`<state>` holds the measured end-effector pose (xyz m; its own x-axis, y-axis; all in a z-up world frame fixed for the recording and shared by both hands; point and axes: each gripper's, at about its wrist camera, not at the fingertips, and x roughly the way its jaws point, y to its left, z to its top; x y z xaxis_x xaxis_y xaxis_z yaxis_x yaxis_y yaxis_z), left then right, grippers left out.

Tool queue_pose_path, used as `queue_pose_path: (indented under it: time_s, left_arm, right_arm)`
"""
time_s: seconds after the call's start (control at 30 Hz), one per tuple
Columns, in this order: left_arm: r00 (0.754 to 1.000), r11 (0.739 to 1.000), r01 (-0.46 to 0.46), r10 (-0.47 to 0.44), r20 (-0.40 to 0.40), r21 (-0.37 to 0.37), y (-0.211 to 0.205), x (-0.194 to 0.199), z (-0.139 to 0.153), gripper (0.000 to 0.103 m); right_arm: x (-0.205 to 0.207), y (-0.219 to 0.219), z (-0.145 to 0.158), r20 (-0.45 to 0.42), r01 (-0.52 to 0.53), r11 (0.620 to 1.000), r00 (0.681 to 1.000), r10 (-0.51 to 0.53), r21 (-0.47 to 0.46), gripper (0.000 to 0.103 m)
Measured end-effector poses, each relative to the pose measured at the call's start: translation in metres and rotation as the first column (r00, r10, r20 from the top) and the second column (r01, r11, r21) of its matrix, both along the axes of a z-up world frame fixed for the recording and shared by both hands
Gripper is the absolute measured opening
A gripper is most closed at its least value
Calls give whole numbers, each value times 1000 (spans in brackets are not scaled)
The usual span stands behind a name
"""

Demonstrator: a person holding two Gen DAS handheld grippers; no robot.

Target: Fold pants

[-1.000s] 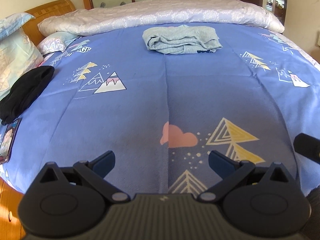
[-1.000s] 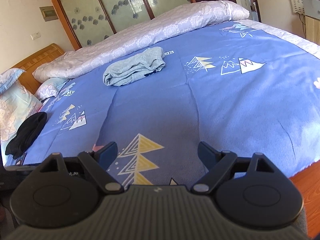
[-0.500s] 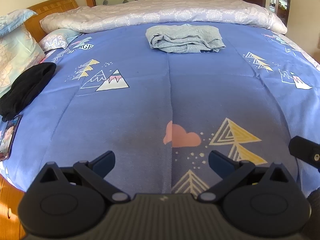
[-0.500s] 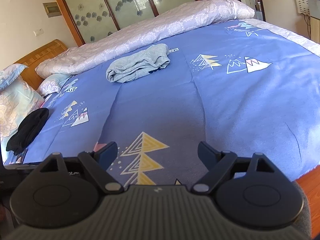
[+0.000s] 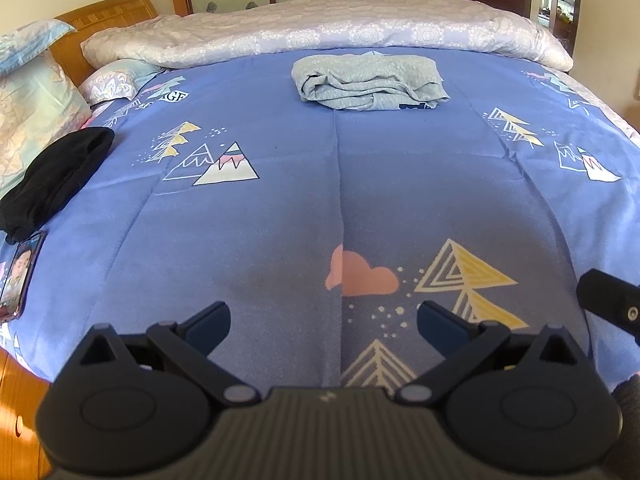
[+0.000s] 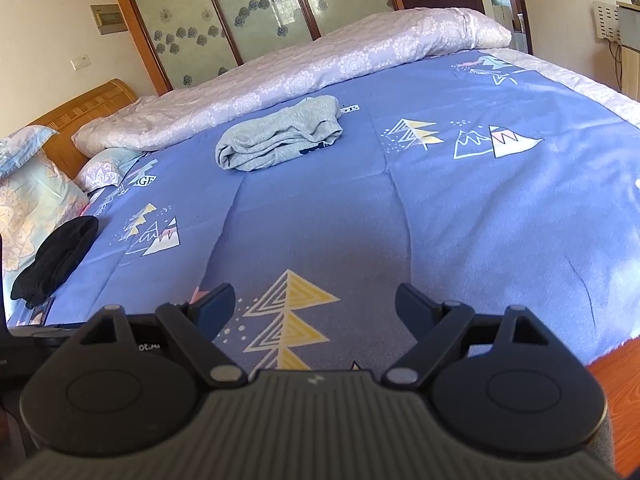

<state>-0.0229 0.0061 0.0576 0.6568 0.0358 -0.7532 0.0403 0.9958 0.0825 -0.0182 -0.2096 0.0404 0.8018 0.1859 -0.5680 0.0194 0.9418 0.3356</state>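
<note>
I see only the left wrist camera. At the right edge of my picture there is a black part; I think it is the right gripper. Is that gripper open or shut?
Observer: Open. In the right wrist view the right gripper has its fingers wide apart, with nothing between them, above the blue bedsheet.
Operator: Is the bed's edge close to it on that side?
Observer: Yes. The sheet ends just to the right of its right finger, and a wooden floor shows there.
Operator: What is on the wall above the headboard?
Observer: A grey wall panel is mounted there, left of the glass doors.
</note>
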Motion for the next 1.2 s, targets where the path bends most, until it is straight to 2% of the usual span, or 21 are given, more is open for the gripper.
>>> queue_pose_path:
  time_s: [1.2]
  left_arm:
    - [1000, 998, -4, 6, -19, 59, -4, -4, -7, 103]
  right_arm:
    - [-2, 1, -5, -10, 10, 1000, 1000, -10, 12, 90]
